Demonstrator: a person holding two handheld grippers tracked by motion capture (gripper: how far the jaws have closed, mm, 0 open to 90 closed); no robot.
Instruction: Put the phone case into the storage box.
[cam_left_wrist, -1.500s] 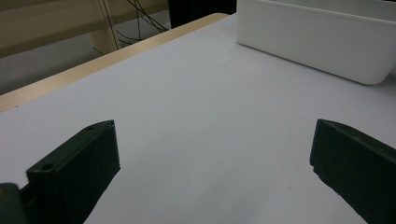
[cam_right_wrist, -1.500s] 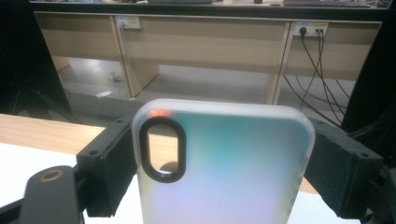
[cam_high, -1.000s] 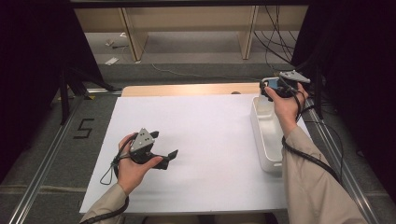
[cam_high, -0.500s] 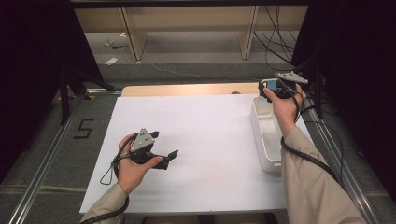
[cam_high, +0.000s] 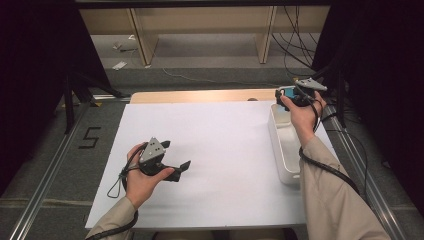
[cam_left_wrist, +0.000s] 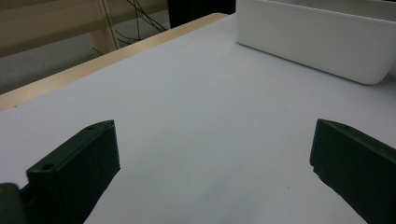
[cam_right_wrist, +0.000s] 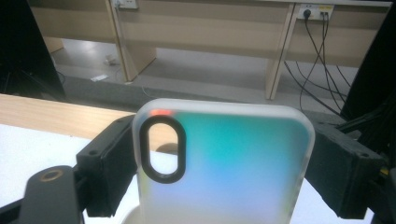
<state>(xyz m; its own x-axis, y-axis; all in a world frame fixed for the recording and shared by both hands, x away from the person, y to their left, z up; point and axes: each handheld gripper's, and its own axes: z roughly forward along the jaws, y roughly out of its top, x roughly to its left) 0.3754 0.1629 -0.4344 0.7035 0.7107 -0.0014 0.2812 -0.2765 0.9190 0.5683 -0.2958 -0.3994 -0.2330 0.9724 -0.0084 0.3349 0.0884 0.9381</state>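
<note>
My right gripper (cam_high: 287, 96) is held above the far end of a white bin (cam_high: 280, 150), shut on a translucent phone case (cam_right_wrist: 224, 163) tinted teal to pale blue, with a black-ringed camera cutout. In the right gripper view the case stands upright between the two black jaws, its lower end out of frame. From the high view the case (cam_high: 288, 91) is a small teal patch in front of the hand. My left gripper (cam_high: 176, 154) rests low over the white sheet (cam_high: 225, 150) at the near left, open. Nothing lies between its jaws (cam_left_wrist: 215, 158).
The white bin (cam_left_wrist: 317, 46) runs along the sheet's right edge. A wooden table edge (cam_high: 200, 95) borders the far side. Beyond it are floor, wooden furniture legs and dangling cables (cam_right_wrist: 322, 51). Metal rails flank the table.
</note>
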